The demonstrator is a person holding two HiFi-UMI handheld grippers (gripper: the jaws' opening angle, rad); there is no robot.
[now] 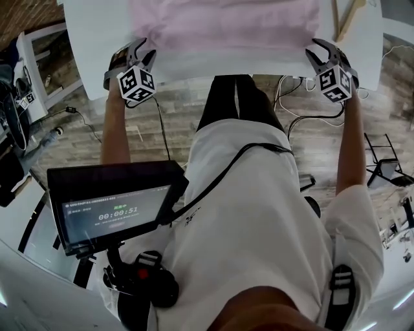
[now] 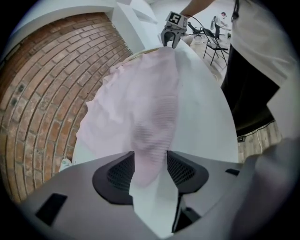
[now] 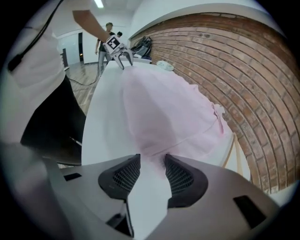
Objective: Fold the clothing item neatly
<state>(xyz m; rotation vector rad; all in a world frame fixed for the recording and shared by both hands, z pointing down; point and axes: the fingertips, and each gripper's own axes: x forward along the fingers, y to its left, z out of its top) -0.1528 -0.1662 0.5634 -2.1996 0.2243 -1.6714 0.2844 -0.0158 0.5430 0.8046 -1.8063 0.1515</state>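
Observation:
A pale pink garment [image 1: 223, 26] lies spread over the white table [image 1: 97, 39], rumpled toward the far side. My left gripper [image 1: 134, 53] stands at the table's near edge on the left. In the left gripper view a bunched corner of the garment [image 2: 150, 140] fills the gap between its pads. My right gripper [image 1: 321, 50] is at the near edge on the right, with the garment's other corner [image 3: 152, 147] pinched between its pads. The cloth rises in a ridge from one gripper to the other. Each gripper shows small in the other's view, the right gripper [image 2: 172, 44] and the left gripper [image 3: 121, 62].
The person stands against the table's near edge. A brick wall [image 3: 225, 70] runs behind the table. A wooden frame [image 1: 346, 16] leans at the far right. Cables [image 1: 304, 110] lie on the wood floor, a folding chair [image 1: 381, 165] stands to the right, and a screen [image 1: 113, 207] hangs at the person's chest.

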